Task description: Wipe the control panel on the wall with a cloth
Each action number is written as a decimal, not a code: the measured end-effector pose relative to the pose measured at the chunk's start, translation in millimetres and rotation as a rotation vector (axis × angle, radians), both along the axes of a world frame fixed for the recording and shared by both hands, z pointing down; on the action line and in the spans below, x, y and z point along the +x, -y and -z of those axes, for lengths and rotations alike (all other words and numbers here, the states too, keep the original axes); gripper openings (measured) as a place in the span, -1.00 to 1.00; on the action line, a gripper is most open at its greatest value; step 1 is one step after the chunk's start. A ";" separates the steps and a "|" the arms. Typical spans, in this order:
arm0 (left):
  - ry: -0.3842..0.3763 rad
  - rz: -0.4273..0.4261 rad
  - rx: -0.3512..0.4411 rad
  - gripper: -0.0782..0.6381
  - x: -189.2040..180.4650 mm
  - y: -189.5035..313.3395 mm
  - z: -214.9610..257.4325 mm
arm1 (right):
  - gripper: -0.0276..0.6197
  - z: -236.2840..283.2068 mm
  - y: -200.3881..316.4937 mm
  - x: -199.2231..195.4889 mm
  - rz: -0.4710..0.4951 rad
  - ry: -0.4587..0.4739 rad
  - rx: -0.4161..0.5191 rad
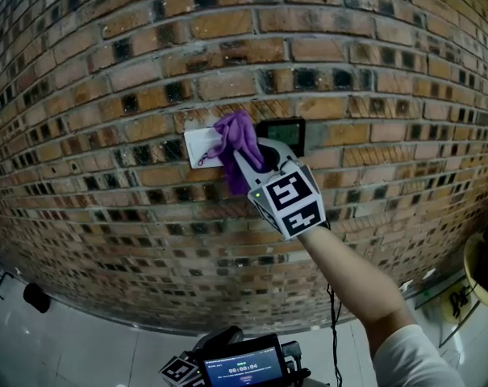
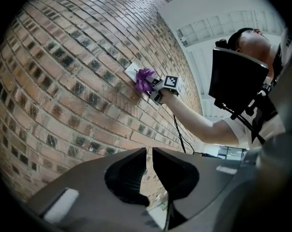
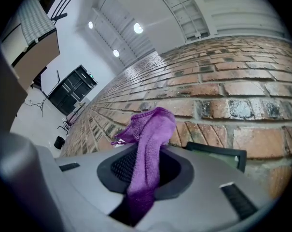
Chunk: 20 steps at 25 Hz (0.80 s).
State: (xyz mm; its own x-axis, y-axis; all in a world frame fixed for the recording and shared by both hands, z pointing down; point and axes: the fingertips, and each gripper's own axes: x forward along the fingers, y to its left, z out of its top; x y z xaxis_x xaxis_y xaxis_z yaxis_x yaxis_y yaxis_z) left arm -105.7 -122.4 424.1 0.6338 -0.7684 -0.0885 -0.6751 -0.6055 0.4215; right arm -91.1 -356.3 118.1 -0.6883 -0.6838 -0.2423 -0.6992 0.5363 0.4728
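Grips a purple terry cloth (image 1: 232, 145) between the closed-down jaws of the right gripper (image 1: 245, 161), with its loose bunch pushed up against the red-brown brick wall (image 1: 131, 71). Places that bunch over the right-hand edge of a white rectangular wall plate (image 1: 195, 147), at 9 o'clock of the small dark-framed control panel with a greenish screen (image 1: 287, 134). Shows, in the right gripper view, the same panel at 3 o'clock of the cloth, close beside it but apparently not covered; cannot quite settle from these angles whether any fold touches the panel's frame. Keeps the left gripper (image 2: 149, 164) low at 6 o'clock, well apart from the wall fittings, jaws drawn together to a thin slit with nothing between them. Reads as the wiping step under way, with the cloth on the fittings but probably off the screen itself. Calls next for a sideways stroke toward 3 o'clock, pressing the bunch flat so that fabric, not the hard jaw tips, meets the screen.
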 end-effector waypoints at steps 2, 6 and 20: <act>0.000 -0.004 0.001 -0.69 1.8 0.4 -0.2 | -0.66 1.0 1.2 6.0 -0.011 0.002 0.003; 0.001 -0.016 -0.002 -0.69 6.4 1.7 -0.4 | -0.66 3.9 2.8 19.4 -0.033 0.006 0.010; -0.001 -0.075 -0.002 -0.69 31.2 7.3 -0.4 | -0.66 5.9 3.8 69.7 -0.105 -0.001 0.027</act>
